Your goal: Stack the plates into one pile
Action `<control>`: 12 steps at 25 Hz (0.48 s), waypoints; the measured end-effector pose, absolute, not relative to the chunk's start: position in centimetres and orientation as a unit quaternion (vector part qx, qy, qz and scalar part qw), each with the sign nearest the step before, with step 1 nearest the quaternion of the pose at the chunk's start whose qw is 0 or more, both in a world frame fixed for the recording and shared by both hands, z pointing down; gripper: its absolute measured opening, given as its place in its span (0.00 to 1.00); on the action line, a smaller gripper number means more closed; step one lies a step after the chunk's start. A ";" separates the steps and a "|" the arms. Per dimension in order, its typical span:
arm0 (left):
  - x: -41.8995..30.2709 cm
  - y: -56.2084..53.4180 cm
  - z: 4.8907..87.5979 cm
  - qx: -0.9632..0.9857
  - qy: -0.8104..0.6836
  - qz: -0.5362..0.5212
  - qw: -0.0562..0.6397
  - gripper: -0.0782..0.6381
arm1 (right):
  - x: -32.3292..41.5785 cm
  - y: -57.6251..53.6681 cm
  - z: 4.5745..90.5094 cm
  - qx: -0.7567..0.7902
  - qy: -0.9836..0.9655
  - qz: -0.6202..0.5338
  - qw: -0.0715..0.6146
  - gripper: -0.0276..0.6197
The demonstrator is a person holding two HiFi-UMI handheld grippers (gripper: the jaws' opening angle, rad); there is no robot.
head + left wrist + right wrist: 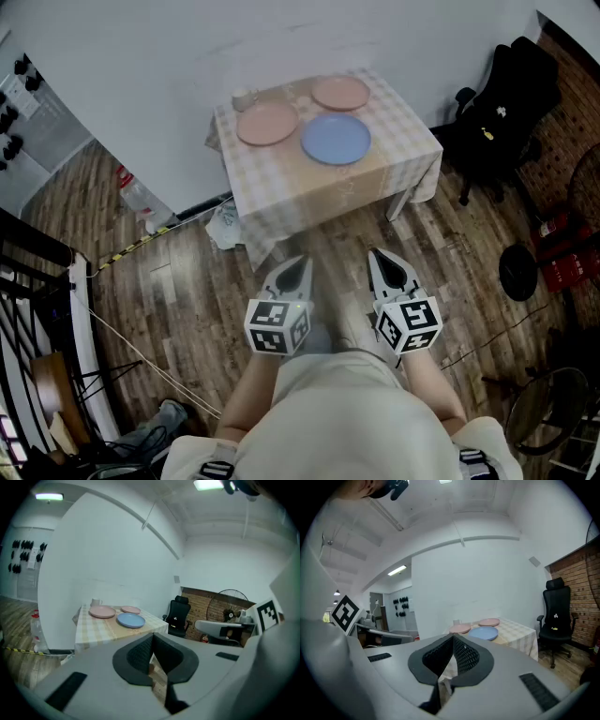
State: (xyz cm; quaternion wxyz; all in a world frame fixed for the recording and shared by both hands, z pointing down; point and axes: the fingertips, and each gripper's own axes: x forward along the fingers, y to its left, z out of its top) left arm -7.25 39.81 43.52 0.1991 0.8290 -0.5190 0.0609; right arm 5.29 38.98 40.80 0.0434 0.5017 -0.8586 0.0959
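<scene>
Head view: three plates flat on the table (403,129), side by side, not piled: blue plate (336,139) near the table's front edge, left pink plate (267,123) and right pink plate (340,93) nearer its back. Well short of the table, left gripper (296,267) and right gripper (386,264), both closed tight on nothing, plates far ahead of their jaws.
</scene>
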 end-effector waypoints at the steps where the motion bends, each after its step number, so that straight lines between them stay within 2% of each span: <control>1: -7.2 40.0 43.5 0.828 -0.520 0.059 0.201 0.11 | 5.3 39.2 40.8 0.500 -0.860 0.094 0.046 0.04; 12: -6.2 41.1 43.7 0.827 -0.520 0.060 0.204 0.11 | 6.1 40.3 40.7 0.497 -0.862 0.089 0.051 0.04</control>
